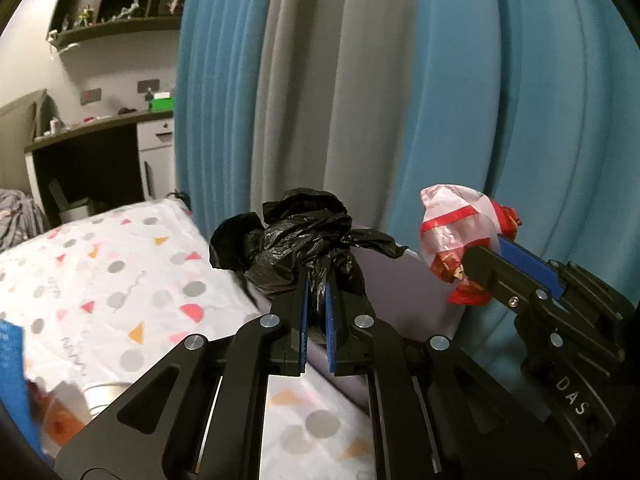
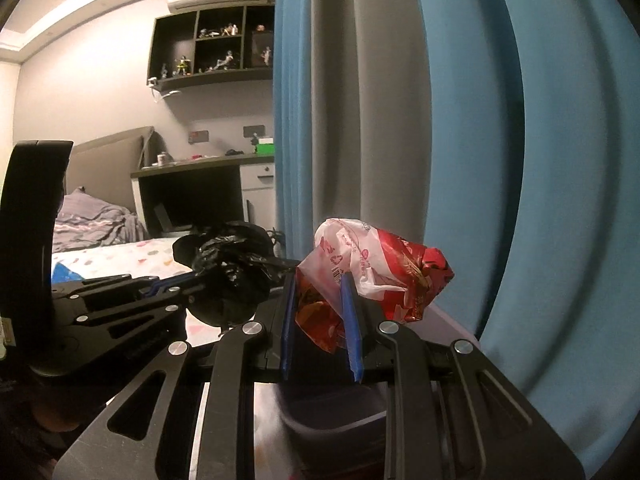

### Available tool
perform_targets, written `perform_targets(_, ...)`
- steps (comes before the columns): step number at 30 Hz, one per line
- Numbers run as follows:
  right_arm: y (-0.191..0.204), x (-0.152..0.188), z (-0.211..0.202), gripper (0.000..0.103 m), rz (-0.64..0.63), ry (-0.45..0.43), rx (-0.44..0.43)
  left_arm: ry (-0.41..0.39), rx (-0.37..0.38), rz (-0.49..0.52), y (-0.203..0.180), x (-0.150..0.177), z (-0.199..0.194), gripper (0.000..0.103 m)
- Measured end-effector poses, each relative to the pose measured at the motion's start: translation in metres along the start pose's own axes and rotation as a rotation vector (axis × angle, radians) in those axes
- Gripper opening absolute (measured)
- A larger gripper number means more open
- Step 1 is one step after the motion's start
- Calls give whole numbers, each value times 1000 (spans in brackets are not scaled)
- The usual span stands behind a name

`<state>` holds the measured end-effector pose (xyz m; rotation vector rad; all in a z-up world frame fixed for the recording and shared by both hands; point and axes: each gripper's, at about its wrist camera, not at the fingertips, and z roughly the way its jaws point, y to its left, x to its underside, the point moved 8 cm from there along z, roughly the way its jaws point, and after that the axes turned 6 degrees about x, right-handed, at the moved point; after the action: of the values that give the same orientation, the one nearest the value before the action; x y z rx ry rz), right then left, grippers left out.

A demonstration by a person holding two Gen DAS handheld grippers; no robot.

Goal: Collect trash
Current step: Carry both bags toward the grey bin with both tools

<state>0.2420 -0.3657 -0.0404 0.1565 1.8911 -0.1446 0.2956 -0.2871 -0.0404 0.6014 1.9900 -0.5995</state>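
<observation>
A crumpled black plastic bag (image 1: pixel 288 236) bulges out above my left gripper (image 1: pixel 317 280), whose blue pads are shut on its lower folds. In the left wrist view, my right gripper (image 1: pixel 494 246) comes in from the right, shut on a red and white snack wrapper (image 1: pixel 452 220). The right wrist view shows that wrapper (image 2: pixel 384 276) pinched between the blue pads of the right gripper (image 2: pixel 319 280), with most of it sticking out to the right. To its left, my left gripper (image 2: pixel 200 278) holds the black bag (image 2: pixel 232 272) at about the same height.
Blue and grey curtains (image 1: pixel 400 80) hang close ahead. A bed with a patterned sheet (image 1: pixel 120 280) lies left and below, with a metal can (image 1: pixel 104 396) and blue packaging (image 1: pixel 12 360) on it. A dark grey tub (image 2: pixel 332 420) sits under the right gripper. A desk (image 2: pixel 192 168) and wall shelves (image 2: pixel 212 44) stand far left.
</observation>
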Motion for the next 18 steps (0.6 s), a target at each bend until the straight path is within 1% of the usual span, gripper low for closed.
perform_targets(6, -7, 0, 19, 23, 7, 21, 10, 15, 25, 19, -2, 1, 25, 6)
perform_targets(11, -12, 4, 21, 23, 6, 29, 17, 32, 42, 7, -6, 3, 38, 6)
perform_targets(14, -11, 1, 27, 23, 12, 40, 19, 46, 49, -2, -4, 5, 49, 7)
perform_targets(18, -9, -1, 33, 23, 19, 49, 23, 68, 74, -35, -8, 8, 57, 7)
